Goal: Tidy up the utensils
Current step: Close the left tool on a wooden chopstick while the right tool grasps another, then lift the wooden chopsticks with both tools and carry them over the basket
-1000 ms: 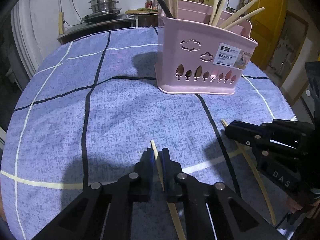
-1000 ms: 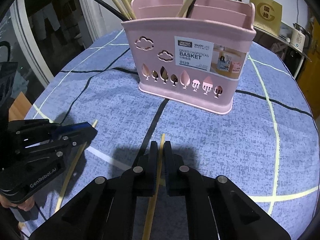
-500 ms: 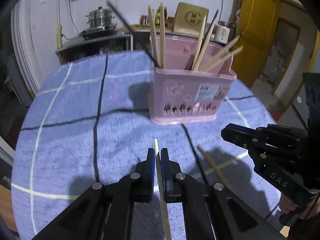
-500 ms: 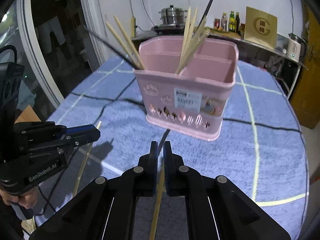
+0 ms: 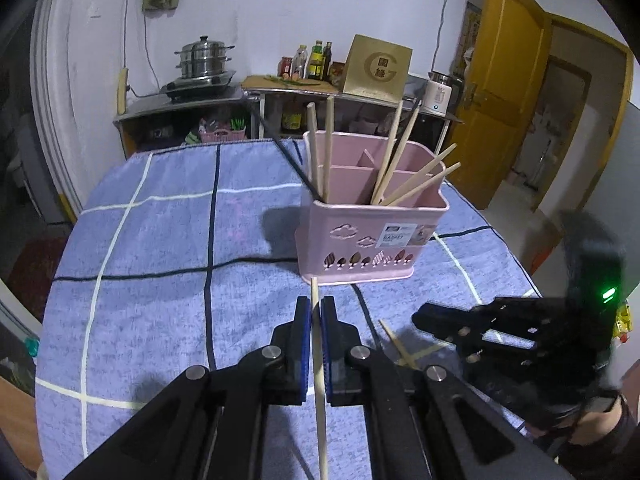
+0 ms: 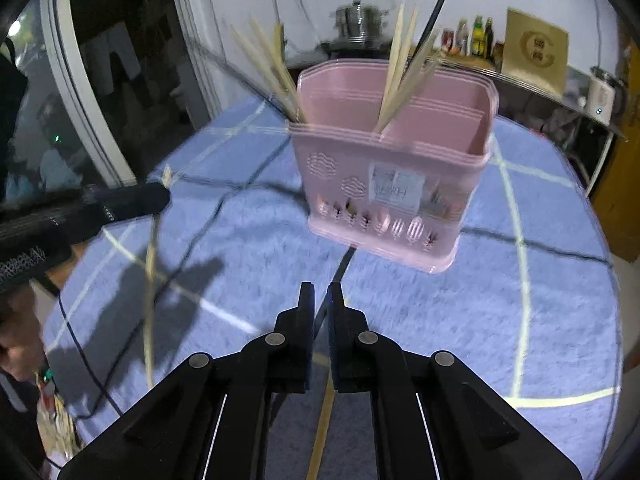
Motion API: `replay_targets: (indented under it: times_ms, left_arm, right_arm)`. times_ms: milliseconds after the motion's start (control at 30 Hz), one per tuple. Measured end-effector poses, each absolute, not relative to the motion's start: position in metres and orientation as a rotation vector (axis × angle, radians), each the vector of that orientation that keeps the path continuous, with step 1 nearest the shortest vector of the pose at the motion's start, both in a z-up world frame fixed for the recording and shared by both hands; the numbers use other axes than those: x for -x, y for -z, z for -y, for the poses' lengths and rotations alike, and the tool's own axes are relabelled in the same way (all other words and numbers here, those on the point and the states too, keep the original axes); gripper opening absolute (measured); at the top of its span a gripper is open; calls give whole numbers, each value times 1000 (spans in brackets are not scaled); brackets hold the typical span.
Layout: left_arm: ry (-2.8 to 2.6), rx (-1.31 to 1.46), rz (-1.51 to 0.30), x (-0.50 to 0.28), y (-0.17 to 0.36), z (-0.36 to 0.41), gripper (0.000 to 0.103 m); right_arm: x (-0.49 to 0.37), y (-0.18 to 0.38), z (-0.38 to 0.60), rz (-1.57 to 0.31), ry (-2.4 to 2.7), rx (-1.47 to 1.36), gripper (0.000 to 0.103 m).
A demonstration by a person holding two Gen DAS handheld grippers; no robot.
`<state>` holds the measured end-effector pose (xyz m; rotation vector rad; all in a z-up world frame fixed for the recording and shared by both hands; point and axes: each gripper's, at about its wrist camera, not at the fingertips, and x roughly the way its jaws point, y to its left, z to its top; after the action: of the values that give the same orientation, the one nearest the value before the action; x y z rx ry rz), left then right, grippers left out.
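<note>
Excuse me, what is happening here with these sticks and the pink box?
A person is sorting chopsticks into the pink basket on the blue checked tablecloth, with a gripper in each hand. The left gripper is shut on a wooden chopstick, lifted above the cloth. The right gripper also has a chopstick running between its fingers, though that view is blurred. Several chopsticks already stand in the basket. Neither held one has gone in yet.

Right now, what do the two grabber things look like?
Both are black. The left gripper has two flat fingers with blue pads and round silver bolts. The right gripper is built the same. From the side it shows a green light, and the left one carries white lettering.
</note>
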<state>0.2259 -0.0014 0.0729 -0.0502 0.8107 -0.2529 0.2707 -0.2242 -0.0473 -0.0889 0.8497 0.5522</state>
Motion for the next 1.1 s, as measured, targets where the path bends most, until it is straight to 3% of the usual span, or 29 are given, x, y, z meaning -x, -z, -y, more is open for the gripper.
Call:
replay_targets:
  times_ms: [267,733,1100]
  left_arm:
    - [245,64,-830,-230,-61,-7,5]
    - [258,64,-843,-234,-56,-2,5]
    - [268,58,-788,-230,-88,-2,5]
  right_arm:
    - [-287,88,217,-945,-526,121,10]
    - [-296,93,212,-961,-482,135,5]
    - [-279,13,241,-753,-516,39,5]
